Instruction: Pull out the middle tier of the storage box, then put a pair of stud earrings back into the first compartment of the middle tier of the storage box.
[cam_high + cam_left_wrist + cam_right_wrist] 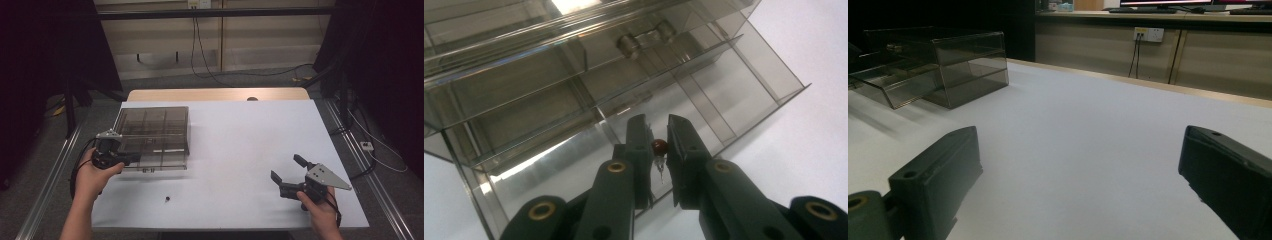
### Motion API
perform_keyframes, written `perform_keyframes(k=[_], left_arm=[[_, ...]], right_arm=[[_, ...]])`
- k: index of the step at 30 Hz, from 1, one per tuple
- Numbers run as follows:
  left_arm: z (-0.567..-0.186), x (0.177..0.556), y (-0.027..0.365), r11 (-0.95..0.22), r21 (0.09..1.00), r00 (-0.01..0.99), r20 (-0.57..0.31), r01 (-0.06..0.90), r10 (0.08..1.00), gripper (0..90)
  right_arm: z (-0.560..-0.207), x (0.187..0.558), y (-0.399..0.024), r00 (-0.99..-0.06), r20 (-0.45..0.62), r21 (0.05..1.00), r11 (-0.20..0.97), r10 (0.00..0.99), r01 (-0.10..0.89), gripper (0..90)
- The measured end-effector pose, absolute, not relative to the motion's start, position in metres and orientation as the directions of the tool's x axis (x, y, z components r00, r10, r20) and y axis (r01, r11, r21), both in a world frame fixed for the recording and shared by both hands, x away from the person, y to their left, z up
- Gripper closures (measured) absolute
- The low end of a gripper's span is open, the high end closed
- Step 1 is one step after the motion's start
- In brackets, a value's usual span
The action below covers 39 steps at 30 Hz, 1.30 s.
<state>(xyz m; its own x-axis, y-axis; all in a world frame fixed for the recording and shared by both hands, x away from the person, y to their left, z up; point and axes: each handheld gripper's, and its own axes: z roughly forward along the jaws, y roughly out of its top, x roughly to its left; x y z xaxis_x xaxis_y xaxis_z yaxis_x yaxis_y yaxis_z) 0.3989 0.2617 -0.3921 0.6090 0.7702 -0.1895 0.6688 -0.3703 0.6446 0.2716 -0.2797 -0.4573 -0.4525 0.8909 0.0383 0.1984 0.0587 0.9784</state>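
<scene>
Holding a small dark-red bead [659,146] between the 2 black jaws of the left gripper [658,145], pressed in tight on it, with a thin metal pin or stem hanging below the bead. Hovering right over the open front of the smoky clear organizer box [574,85], dividers and compartments just beyond the jaw tips.

Judging the step: dropping this bead into 1 of the front compartments. Best done by carrying the jaw tips past the low front wall, centring over a single cell rather than a divider, lowering close to the floor of that cell, then easing the jaws apart slowly. Risky to let go from height: small round thing, likely to bounce or roll into a neighbouring cell. Worth keeping the gripper clear of the raised lid overhead too.

From the high view, left gripper [131,158] sitting at the near-left edge of the box [152,137], on the left side of the white table [240,150]. Cannot tell exactly which compartment lies under the bead.

Right gripper [288,173] resting well apart at the near right, jaws spread wide, nothing between them. 1 tiny dark object [167,199] lying loose on the table near the front edge, between the 2 hands, perhaps another bead.
</scene>
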Motion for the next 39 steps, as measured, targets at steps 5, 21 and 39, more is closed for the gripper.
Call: perform_keyframes(k=[5, 21, 39], left_arm=[[-0.394, 0.399, 0.263, -0.373, 0.638, 0.603, -0.183, 0.674, 0.776, 81.1], [-0.396, 0.402, 0.268, -0.373, 0.63, 0.589, -0.169, 0.681, 0.79, 81.0], [-0.402, 0.406, 0.284, -0.366, 0.627, 0.564, -0.144, 0.688, 0.813, 81.0]], right_arm=[[-0.458, 0.272, -0.279, -0.457, 0.035, 0.978, 0.064, 0.889, 0.2, 2.9], [-0.458, 0.272, -0.28, -0.457, 0.036, 0.978, 0.063, 0.889, 0.2, 2.9], [-0.457, 0.272, -0.281, -0.453, 0.04, 0.979, 0.057, 0.89, 0.197, 2.8]])
